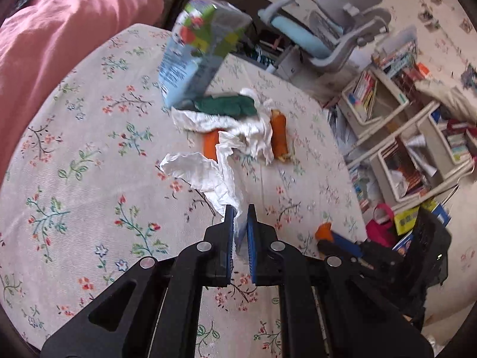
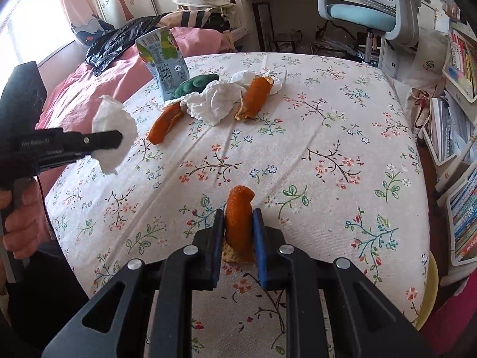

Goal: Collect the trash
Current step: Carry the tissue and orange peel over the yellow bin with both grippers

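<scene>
Because the left gripper [image 1: 240, 212] pinches only a corner of the crumpled tissue [image 1: 205, 176], it may slip free, while the right gripper [image 2: 238, 215], clamped on an orange peel [image 2: 239, 220], could tear it, leaving the pile at twelve o'clock.

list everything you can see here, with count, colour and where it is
orange peel: three pieces, orange; one in the right hand-held gripper, two by the tissue pile
tissue: one white piece in the left hand-held gripper; more crumpled white tissue mid-bed
carton: one, blue and green, upright behind the pile
green wrapper: one, dark green, beside the carton
black bag: one, on the pink quilt
bedsheet: one, floral, pale
chair: one, grey and blue, beyond the bed
left hand-held gripper: black, shut on tissue
right hand-held gripper: black, shut on peel
hand: one, at left edge
</scene>
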Tool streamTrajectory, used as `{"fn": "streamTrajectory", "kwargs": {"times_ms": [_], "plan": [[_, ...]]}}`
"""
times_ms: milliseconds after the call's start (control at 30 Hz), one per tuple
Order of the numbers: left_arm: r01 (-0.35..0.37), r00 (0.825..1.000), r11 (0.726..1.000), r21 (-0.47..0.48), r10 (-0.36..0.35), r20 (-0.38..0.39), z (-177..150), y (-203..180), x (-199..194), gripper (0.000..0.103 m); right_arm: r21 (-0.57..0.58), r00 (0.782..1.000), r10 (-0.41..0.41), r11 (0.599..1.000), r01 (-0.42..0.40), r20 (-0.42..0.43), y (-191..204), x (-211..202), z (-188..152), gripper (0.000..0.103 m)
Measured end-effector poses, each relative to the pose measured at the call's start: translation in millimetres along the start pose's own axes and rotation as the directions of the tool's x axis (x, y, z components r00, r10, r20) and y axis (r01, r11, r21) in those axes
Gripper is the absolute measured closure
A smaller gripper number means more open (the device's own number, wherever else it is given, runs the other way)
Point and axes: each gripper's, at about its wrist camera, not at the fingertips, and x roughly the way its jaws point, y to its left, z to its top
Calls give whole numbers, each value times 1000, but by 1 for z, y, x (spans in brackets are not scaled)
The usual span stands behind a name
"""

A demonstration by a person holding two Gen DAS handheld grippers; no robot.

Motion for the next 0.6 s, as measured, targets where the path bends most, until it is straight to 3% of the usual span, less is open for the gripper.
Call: {"fn": "streamTrajectory", "kwargs": {"times_ms": [100, 133, 233, 433, 500, 567, 600], "plan": [[-57, 997, 997, 52, 59, -49, -8, -12, 17, 94, 2, 1000, 5, 1000, -5, 2, -1, 0, 0, 81], [-81, 995, 994, 69, 85, -54, -9, -15, 21, 89, 2, 1000, 5, 1000, -5, 3, 0, 0, 0, 81], [-125, 990, 988, 87, 130, -48, -11, -18, 25, 74, -1, 1000, 8, 1000, -8, 5, 1, 0, 0, 75], [-168, 985, 979, 114, 170, -12, -8, -24, 27, 66, -20, 1000, -6, 1000, 7, 14, 4, 1, -1, 72], [-197, 980, 970, 140, 198, 3, -6, -32, 31, 66, -27, 1000, -13, 1000, 13, 16, 5, 1, -1, 78], [-182, 983, 970, 161, 184, 0, -6, -39, 33, 86, -21, 1000, -5, 1000, 5, 19, 3, -1, -2, 82], [-178, 984, 970, 167, 178, 12, -6, -42, 32, 87, -18, 1000, -8, 1000, 8, 26, 1, -2, -2, 83]]}}
